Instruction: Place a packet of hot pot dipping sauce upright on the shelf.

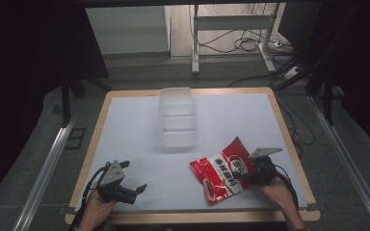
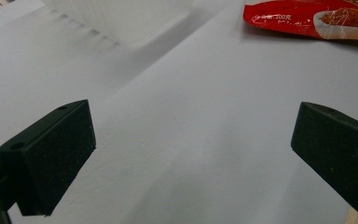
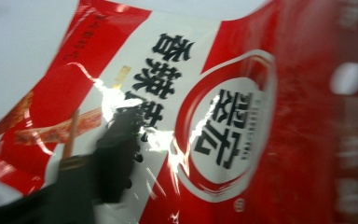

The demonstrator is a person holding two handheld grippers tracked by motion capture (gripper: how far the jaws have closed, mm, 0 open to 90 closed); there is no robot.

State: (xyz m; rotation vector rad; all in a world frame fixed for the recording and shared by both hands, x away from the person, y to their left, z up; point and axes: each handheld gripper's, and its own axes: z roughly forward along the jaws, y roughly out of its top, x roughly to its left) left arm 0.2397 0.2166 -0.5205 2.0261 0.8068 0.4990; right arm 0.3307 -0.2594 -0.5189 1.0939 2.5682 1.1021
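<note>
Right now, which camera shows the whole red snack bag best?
The high view: the red snack bag shows whole on the white table, its right end at the right tongs. The right gripper view is a blurry close-up; the left gripper view catches just its edge.

Table (image 1: 125, 120): we log white top, wooden edge. On it we count clear plastic container (image 1: 177, 117) at far centre; red-and-white snack bag (image 1: 221, 175) near right front, partly lifted off surface.

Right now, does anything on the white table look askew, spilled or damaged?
Nothing is spilled or torn. The red and white foil snack packet lies askew, one corner raised at the right gripper. The clear plastic box stands straight.
</note>
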